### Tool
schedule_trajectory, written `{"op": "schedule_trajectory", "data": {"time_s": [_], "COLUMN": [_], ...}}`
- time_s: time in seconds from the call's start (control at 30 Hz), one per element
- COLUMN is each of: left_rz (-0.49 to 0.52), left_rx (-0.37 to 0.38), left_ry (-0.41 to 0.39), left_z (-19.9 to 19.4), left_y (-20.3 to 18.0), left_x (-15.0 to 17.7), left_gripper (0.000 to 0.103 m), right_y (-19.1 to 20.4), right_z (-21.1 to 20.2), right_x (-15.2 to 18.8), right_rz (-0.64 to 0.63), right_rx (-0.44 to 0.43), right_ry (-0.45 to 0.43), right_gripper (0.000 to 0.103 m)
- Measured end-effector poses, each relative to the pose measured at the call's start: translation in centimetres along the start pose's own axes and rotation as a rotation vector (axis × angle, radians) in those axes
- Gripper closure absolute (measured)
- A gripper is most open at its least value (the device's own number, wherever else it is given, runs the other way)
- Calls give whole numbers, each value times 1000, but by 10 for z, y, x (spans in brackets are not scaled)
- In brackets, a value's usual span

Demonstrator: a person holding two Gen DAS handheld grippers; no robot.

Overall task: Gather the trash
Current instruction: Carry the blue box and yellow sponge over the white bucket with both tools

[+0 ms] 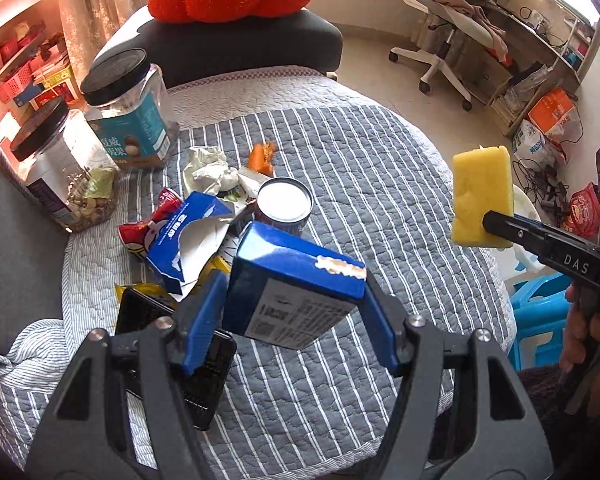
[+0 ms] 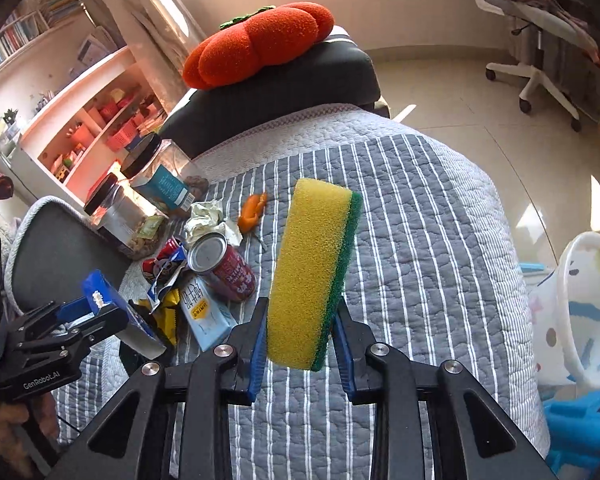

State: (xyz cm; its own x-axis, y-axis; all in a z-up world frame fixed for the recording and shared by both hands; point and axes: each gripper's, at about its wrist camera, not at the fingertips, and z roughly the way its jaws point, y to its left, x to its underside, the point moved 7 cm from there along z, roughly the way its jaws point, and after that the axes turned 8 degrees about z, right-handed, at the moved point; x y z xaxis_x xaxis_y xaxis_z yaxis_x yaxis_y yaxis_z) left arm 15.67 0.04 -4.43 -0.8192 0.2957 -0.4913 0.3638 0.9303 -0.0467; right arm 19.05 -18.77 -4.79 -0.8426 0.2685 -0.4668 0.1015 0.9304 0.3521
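Above quilt (image 2: 420, 240), sponge (image 2: 312, 276) upright, lengthwise.

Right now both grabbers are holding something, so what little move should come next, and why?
Probably swing the right gripper, shut on the sponge, sideways toward the white spotted bin at the bed's right edge. The left gripper already holds the blue carton up, so both need emptying before grabbing more trash.

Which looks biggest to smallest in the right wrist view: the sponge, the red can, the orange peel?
1. Yellow and green rectangular sponge, though nearness to the camera inflates it.
2. Red cylindrical drink can.
3. Small orange peel scrap.
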Motion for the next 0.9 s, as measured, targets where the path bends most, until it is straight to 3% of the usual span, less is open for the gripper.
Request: {"op": "schedule_trajectory", "data": {"time_s": [0.3,0.57,0.9], "left_rz": [71,191,319], "left_rx": [139,208,278], "left_ry": [16,18,-1], "left_z": [21,39,71], "left_y": [-97,-196,-310], "left_x": [-24,-53,-95], "left_gripper": [36,36,36], "right_y": [-117,-223,-297], "right_z": [-59,-91,-125], "right_x": [-4,2,17], "right_rz": [150,306,430], "right_rx": [107,210,231], "right_ry": [-50,-61,-75], "right_gripper": [73,73,73]}}
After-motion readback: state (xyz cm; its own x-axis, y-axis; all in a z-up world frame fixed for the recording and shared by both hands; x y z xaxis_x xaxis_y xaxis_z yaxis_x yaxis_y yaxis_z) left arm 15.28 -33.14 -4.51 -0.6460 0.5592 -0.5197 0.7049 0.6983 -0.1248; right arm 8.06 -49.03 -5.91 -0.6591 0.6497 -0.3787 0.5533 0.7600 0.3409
